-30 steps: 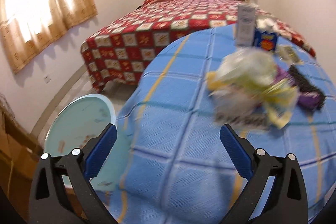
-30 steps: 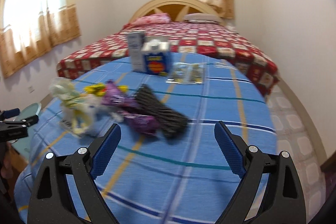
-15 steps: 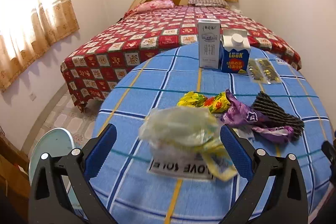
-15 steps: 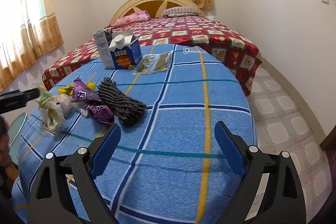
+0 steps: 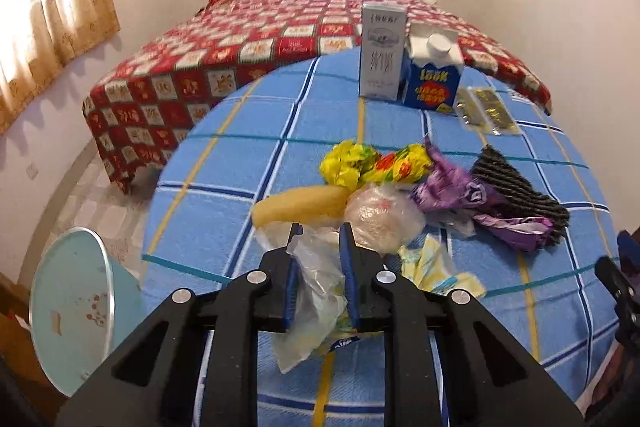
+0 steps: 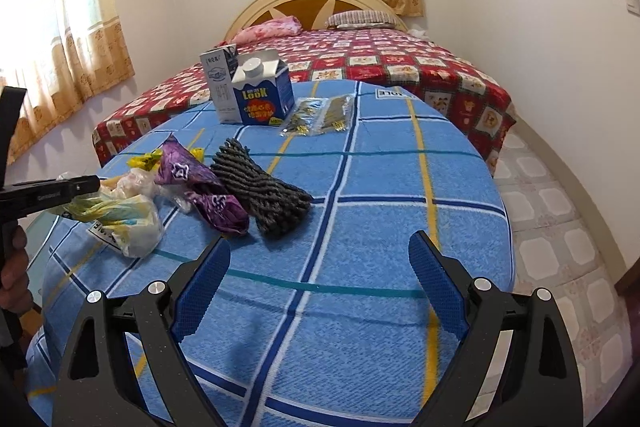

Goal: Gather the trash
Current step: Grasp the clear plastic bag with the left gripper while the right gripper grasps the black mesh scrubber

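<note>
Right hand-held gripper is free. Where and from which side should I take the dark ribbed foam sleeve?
Grip the dark ribbed foam sleeve across its narrow width, near the end closest to the right hand-held gripper, coming from the open cloth side. It lies flat and elongated; the purple wrapper crowds its other flank.

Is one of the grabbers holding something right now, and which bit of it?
Yes. The left gripper has just been closing and now pinches the clear plastic bag by its bunched top. The right gripper is open and holds nothing.

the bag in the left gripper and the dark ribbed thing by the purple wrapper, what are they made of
Bag: thin, glossy clear plastic film, crumpled and see-through between the left gripper pads. Dark ribbed thing: probably soft foam netting, matte, wavy ridges; could be fabric.
</note>
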Available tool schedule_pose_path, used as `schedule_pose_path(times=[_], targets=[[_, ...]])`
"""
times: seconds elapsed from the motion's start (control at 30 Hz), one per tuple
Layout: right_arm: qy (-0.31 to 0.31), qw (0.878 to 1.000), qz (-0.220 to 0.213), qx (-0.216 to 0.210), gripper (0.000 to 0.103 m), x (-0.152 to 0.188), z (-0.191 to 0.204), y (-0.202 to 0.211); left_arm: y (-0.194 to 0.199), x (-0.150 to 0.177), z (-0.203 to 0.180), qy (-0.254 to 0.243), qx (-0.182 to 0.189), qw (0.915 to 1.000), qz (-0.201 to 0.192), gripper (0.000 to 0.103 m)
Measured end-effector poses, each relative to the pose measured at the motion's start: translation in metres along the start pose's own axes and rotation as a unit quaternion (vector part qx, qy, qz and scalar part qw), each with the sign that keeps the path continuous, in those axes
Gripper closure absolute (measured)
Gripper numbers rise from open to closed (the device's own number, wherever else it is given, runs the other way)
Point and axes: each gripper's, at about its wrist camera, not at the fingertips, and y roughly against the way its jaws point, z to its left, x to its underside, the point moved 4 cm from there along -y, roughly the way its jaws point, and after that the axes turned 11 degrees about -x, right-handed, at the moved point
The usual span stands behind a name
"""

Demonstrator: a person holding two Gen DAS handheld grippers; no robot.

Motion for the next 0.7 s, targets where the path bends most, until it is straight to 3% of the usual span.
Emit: schedule_pose_path(times=[0.2,0.33,0.47,0.57,0.6,0.7], targets=[[0.014,1.0,0.002,0.003,0.014,-0.01,0.009,-0.005,0.032,-0.004,0.024,0.019,-0.001,0.9996,-0.021,0.085],[0.024,1.0,0.008,0.016,0.014,-0.027,0.01,-0.017,0.049,-0.005,0.052,0.04,-0.023,0.9982,-0.038,0.084],[0.039,0.998,0.052,0.02,0.019,-0.038,0.013,-0.048,0.052,0.0,0.081,0.051,-0.053,0.9963,-0.043,0.084],[0.033,0.992,0.118,-0.011,0.044,-0.036,0.012,-0.08,0.05,0.008,0.098,0.058,-0.064,0.9956,-0.036,0.084],[0.022,0.988,0.146,-0.033,0.067,-0.03,0.011,-0.09,0.05,0.011,0.102,0.059,-0.067,0.9953,-0.035,0.084],[0.01,0.99,0.128,-0.052,0.074,-0.035,0.009,-0.082,0.052,0.018,0.117,0.066,-0.074,0.9944,-0.034,0.084]])
